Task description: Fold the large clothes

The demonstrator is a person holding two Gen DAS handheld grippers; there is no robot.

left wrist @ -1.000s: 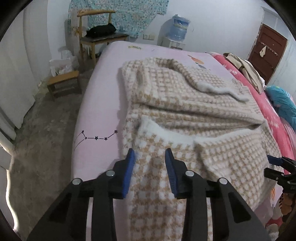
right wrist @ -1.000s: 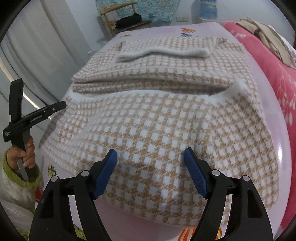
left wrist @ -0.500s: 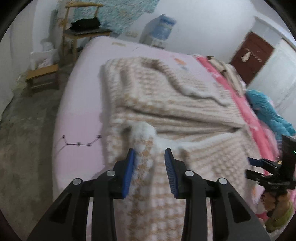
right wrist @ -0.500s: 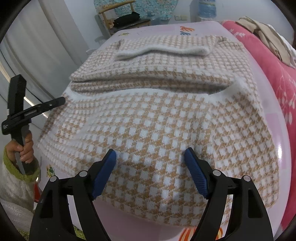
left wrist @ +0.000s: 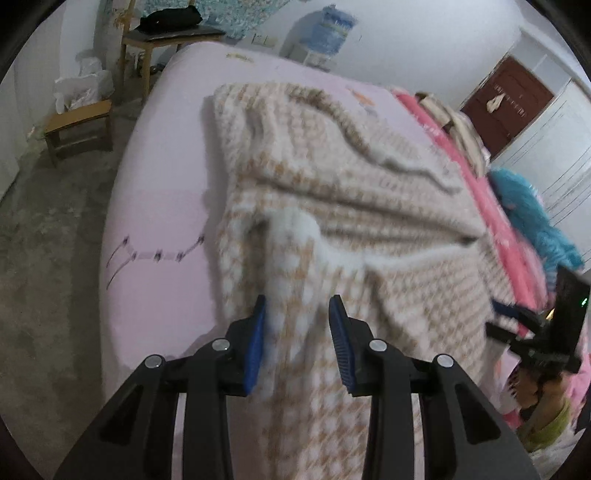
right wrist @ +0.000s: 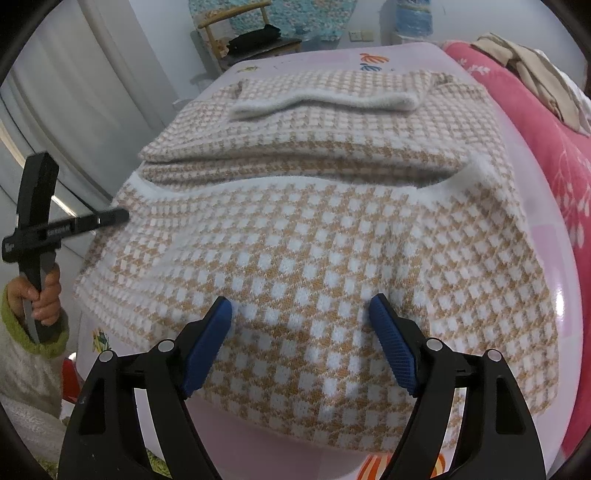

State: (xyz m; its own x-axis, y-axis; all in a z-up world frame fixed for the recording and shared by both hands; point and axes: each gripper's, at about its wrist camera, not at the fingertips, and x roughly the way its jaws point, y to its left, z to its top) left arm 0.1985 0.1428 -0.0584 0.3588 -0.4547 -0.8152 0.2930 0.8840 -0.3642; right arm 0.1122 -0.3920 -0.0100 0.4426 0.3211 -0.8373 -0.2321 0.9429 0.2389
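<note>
Left claw (left wrist: 297, 314) pinches a raised fold of the checked garment (right wrist: 314, 229); right claw (right wrist: 301, 314) spread wide above its near edge

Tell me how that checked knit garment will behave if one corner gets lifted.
The checked knit garment is probably floppy: it drapes over the bed edge and bunches between the left gripper. Its thick, fuzzy knit suggests little slipping, with the rest dragging along.

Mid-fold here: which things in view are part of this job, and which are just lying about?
Part of the job:
checked knit garment
left gripper, shut on its bunched edge
right gripper, open above it
bed as folding surface

Lying about:
chair
stool
water dispenser
pink quilt
</note>
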